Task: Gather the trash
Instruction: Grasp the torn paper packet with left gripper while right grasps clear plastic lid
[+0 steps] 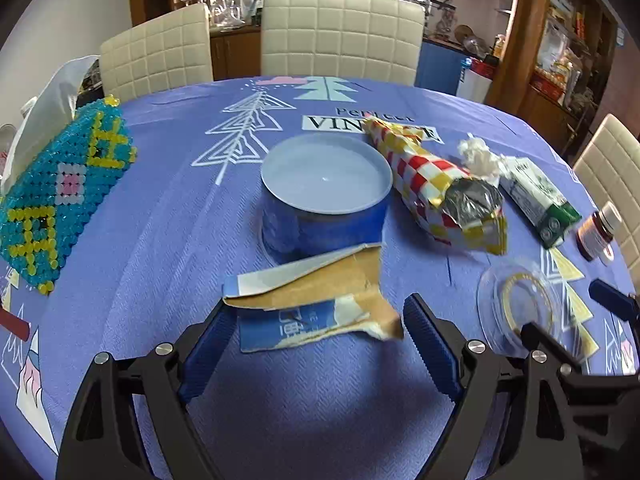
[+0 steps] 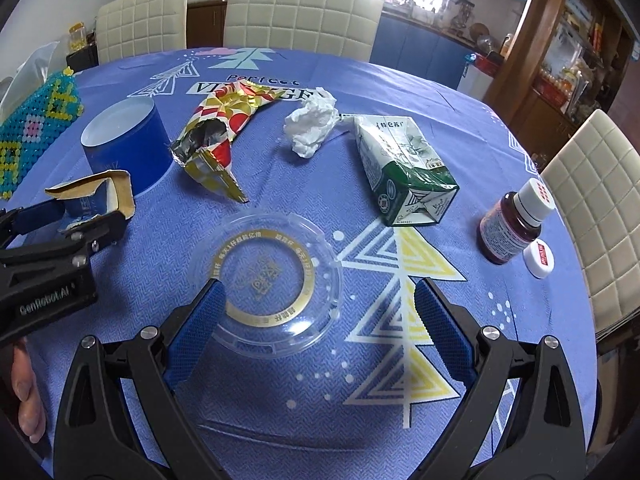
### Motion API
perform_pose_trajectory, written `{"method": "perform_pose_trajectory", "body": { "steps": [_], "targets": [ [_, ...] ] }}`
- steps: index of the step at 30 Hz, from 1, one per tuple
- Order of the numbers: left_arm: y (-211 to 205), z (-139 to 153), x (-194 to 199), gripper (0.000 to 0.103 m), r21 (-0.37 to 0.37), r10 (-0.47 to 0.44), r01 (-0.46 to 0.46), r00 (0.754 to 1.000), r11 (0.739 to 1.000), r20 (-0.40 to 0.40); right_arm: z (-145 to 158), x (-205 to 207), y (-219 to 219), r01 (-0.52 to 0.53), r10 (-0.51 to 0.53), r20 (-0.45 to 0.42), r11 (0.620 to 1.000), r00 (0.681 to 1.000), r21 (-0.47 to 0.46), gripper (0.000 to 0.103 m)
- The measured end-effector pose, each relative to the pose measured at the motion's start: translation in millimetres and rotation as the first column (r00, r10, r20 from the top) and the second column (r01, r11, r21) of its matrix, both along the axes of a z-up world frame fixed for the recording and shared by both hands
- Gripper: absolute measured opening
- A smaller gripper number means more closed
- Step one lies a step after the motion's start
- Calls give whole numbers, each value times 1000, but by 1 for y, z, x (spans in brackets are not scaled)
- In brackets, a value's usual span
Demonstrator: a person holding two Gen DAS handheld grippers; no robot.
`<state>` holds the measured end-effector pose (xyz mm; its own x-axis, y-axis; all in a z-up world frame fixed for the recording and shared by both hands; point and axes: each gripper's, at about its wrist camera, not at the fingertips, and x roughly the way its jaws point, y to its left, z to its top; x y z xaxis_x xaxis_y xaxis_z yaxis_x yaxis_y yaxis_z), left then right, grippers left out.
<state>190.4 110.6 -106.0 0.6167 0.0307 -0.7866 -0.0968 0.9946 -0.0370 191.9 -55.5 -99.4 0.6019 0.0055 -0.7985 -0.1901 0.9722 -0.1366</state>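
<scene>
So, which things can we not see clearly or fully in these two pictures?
- Blue tub: its inside is hidden in both views by its pale top.
- Brown bottle: label print too small to read in the right wrist view.
- Beaded box: cut off by the left edge in both views.
- Torn carton piece: in the right wrist view, the left gripper covers part of it.

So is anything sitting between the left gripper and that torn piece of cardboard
Nothing visible. The left gripper is open, with the torn cardboard lying directly between its fingers on the tablecloth. The blue tin stands just behind the cardboard, not in the way.
</scene>
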Motion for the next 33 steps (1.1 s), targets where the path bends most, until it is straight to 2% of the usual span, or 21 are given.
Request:
{"method": "perform_pose_trajectory", "body": {
  "steps": [3,9,19,25,30,33],
  "targets": [
    [0,-2,6,83,0,-1,1,1000,1000,-19,0,2,4,-14,14,6,1000,1000,-6,94],
    [-3,-8,7,83,60,-1,4,999,998,-44,-1,10,10,-27,27,7,1000,1000,-4,94],
    [-1,-9,4,83,66,-36,38,998,997,-43,-4,13,3,-12,14,-26,996,1000,84,96],
    [5,-8,3,83,60,-22,25,999,998,-48,0,6,13,-71,72,-6,992,997,104,96],
    [7,-7,2,80,66,-19,22,999,998,-46,10,-4,20,-112,106,57,987,993,117,100],
    [9,-8,3,80,62,-20,23,999,998,-48,5,-1,22,-113,109,38,989,993,100,100]
  ]
}}
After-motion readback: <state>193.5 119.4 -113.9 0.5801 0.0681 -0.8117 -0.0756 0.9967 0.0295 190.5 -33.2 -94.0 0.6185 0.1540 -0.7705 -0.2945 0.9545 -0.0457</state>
